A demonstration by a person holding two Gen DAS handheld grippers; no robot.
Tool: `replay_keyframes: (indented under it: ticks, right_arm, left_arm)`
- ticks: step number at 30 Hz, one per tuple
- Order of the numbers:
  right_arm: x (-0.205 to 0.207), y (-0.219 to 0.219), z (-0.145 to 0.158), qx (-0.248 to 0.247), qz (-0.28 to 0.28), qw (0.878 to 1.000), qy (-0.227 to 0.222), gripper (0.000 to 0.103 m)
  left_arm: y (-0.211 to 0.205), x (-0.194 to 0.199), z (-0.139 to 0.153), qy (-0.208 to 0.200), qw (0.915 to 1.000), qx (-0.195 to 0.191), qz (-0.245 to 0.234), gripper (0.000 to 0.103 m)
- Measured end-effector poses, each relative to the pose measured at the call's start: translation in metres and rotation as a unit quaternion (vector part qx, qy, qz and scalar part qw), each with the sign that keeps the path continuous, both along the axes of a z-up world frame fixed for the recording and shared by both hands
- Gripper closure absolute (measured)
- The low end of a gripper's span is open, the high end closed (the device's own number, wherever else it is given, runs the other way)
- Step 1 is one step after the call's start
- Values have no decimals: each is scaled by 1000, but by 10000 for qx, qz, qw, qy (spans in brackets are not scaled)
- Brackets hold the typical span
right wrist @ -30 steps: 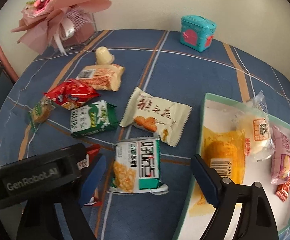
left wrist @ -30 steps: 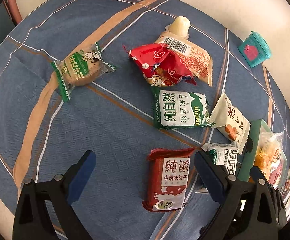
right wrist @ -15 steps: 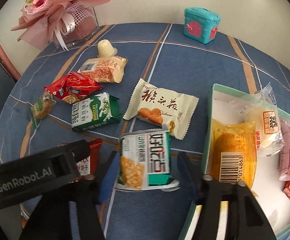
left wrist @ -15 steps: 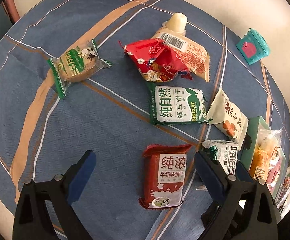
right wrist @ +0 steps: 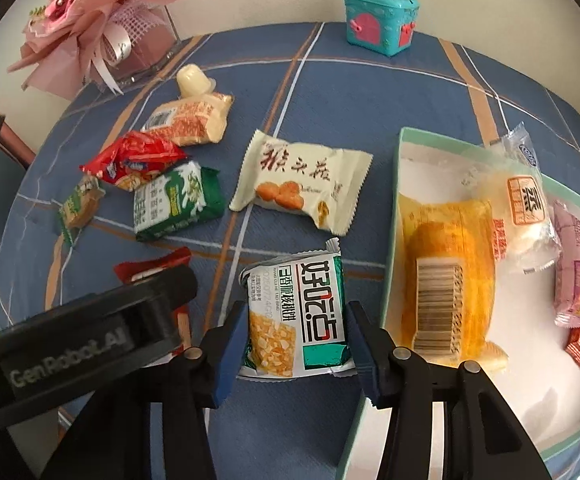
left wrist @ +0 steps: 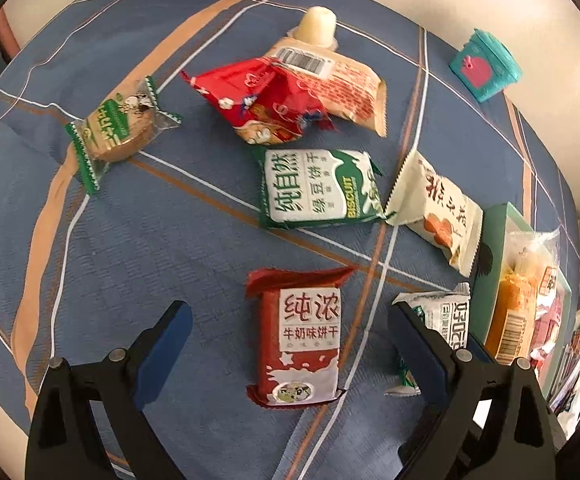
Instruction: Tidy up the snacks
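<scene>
A white-and-green snack pack (right wrist: 296,304) lies on the blue tablecloth beside the tray. My right gripper (right wrist: 294,316) points down over it. Its jaws are closing and both blue pads touch the pack's long sides. A red milk-biscuit pack (left wrist: 302,336) lies flat on the cloth. My left gripper (left wrist: 287,312) hangs open above it, its fingers wide on either side and clear of the wrapper. The green-rimmed white tray (right wrist: 394,208) holds a yellow bread pack (right wrist: 446,256), a white bun pack (right wrist: 526,216) and a pink pack (right wrist: 576,272).
Loose on the cloth are a green biscuit pack (left wrist: 318,188), a cream pack (left wrist: 438,212), a red crinkled bag (left wrist: 265,104), a beige pack (left wrist: 346,80), a jelly cup (left wrist: 318,26) and a green-wrapped cake (left wrist: 117,132). A teal toy box (right wrist: 380,20) and pink bouquet (right wrist: 101,28) stand behind.
My right gripper's jaws went from wide apart to closed in against the white-and-green pack. The left gripper shifted slightly, so the red pack sits more centrally between its fingers.
</scene>
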State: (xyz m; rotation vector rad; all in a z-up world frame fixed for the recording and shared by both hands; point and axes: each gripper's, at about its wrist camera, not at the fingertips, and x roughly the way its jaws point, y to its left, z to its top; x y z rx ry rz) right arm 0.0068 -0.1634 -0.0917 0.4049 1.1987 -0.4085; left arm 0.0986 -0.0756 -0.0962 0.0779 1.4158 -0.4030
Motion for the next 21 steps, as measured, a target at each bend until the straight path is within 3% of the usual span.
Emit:
replay_keyframes:
  ticks: [8, 12, 21]
  right_arm:
    - [-8, 8, -1, 110, 31, 9997, 207, 51]
    - [-7, 10, -3, 80, 59, 9996, 252, 51]
    - [6, 16, -8, -12, 133, 9994, 305, 51]
  left_arm:
    - [-4, -11, -7, 20, 9999, 121, -105, 6]
    - [-7, -17, -17, 91, 9996, 180, -205, 23]
    - [-13, -21, -31, -26, 9986, 378, -363, 28]
